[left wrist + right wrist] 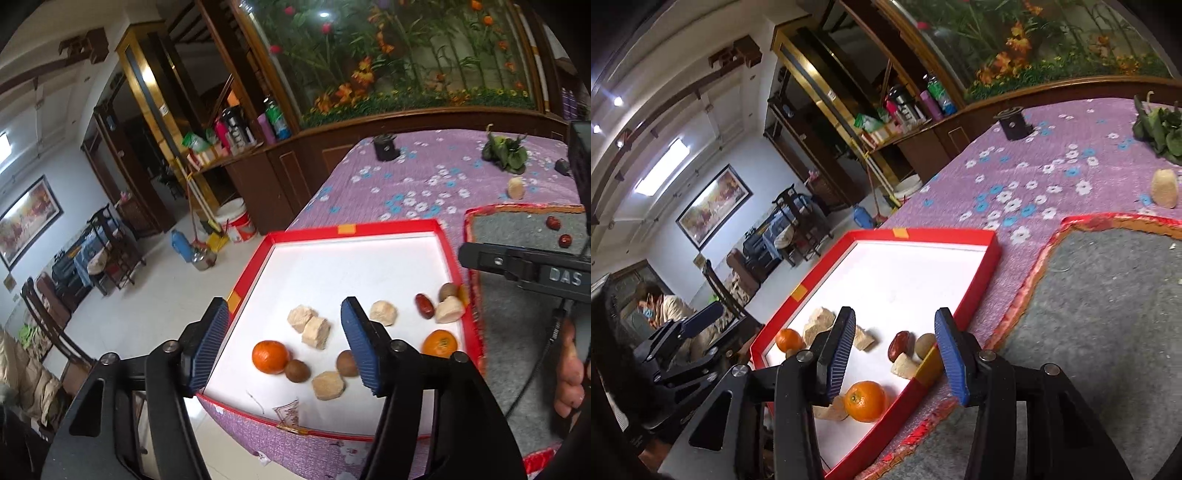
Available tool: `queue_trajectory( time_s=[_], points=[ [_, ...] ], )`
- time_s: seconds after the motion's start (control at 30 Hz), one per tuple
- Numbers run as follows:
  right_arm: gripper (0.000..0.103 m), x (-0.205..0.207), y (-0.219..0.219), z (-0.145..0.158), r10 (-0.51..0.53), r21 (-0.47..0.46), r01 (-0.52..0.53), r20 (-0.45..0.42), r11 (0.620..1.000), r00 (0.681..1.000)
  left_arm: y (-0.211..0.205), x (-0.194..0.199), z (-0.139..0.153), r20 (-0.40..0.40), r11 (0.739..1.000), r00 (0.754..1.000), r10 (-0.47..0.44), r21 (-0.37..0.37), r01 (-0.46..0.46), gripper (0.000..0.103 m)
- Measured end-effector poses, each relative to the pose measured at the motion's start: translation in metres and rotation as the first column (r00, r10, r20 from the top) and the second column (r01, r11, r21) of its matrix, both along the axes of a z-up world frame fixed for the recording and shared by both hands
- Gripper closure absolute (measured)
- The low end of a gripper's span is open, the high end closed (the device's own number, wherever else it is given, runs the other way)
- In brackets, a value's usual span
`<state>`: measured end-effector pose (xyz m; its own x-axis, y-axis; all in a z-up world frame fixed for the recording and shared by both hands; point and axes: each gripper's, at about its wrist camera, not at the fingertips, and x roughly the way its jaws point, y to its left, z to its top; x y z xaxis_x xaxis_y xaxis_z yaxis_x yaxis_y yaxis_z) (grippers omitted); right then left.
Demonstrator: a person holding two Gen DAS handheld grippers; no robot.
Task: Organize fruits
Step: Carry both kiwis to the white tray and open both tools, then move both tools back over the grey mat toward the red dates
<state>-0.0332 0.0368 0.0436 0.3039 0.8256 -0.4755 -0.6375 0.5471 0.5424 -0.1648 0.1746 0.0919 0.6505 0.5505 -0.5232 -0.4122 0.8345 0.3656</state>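
A purple flowered cloth (424,177) covers the table, with a wooden cabinet and a planted glass case behind it; a red tray (258,258) with a white floor sits at the near left corner, and a grey mat (517,229) with a red border lies just to its right.

Left to right in the left wrist view: the left gripper (284,343) hangs over the tray's near end, its blue pads apart and pressing on nothing (the fruit shows below between them); an orange (270,356) lies touching a brown kiwi (297,370); two pale chunks (308,325) lie together just beyond them; another chunk (328,385) and a second kiwi (346,363) sit near the right finger; a further chunk (383,312) lies past it; a red date (424,305), a third kiwi (448,291) and a chunk (448,312) cluster by the right wall, with a second orange (440,343) nearer; two dates (557,230) rest on the mat; a lone chunk (516,187) stands on the cloth beside some greens (504,151).

The right gripper (897,354) hovers over the tray's right wall, jaws parted and empty, the second orange just below its left finger.
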Motion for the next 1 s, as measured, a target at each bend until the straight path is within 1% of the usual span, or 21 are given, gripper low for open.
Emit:
queue_trajectory(
  time_s=[0.07,0.13,0.27,0.37,0.5,0.57,0.67,0.77,0.9,0.97,1.0],
  points=[
    [0.056,0.003,-0.005,0.003,-0.017,0.012,0.017,0.001,1.000,1.000,-0.006,0.000,0.003,0.007,1.000,1.000,-0.020,0.003,0.020,0.037],
    [0.055,0.006,-0.009,0.005,-0.039,0.018,0.039,-0.006,0.999,0.999,-0.013,0.001,0.004,0.018,0.999,0.999,-0.041,0.004,0.041,0.028],
    [0.055,0.008,-0.032,0.019,-0.073,0.071,0.073,-0.005,0.995,0.997,-0.022,0.008,0.002,0.012,0.998,0.998,-0.068,-0.005,0.068,0.028],
    [0.054,0.013,-0.064,0.029,-0.117,0.089,0.115,0.015,0.989,0.993,-0.028,0.014,-0.003,0.000,0.996,0.996,-0.089,-0.016,0.089,0.028],
    [0.050,0.039,-0.125,0.040,-0.198,0.100,0.199,-0.015,0.975,0.980,-0.039,0.023,-0.008,-0.013,0.992,0.992,-0.125,-0.024,0.125,0.028],
    [0.046,0.054,-0.153,0.041,-0.226,0.081,0.229,-0.041,0.970,0.973,-0.045,0.028,-0.012,-0.022,0.989,0.989,-0.145,-0.030,0.145,0.028],
    [0.046,0.077,-0.193,0.038,-0.298,0.046,0.303,-0.086,0.952,0.951,-0.059,0.043,-0.017,-0.045,0.981,0.981,-0.191,-0.054,0.189,0.028],
    [0.046,0.096,-0.216,0.028,-0.342,0.040,0.350,-0.133,0.936,0.930,-0.076,0.058,-0.020,-0.064,0.970,0.969,-0.237,-0.074,0.232,0.028],
    [0.046,0.107,-0.222,0.004,-0.338,0.042,0.350,-0.173,0.936,0.925,-0.099,0.080,-0.022,-0.088,0.949,0.949,-0.301,-0.125,0.290,0.028],
    [0.046,0.109,-0.217,-0.005,-0.326,0.000,0.332,-0.195,0.943,0.925,-0.117,0.092,-0.025,-0.105,0.937,0.935,-0.339,-0.130,0.325,0.028],
    [0.046,0.111,-0.215,-0.005,-0.316,-0.002,0.322,-0.190,0.947,0.930,-0.123,0.095,-0.026,-0.110,0.932,0.930,-0.352,-0.131,0.337,0.028]
  ],
)
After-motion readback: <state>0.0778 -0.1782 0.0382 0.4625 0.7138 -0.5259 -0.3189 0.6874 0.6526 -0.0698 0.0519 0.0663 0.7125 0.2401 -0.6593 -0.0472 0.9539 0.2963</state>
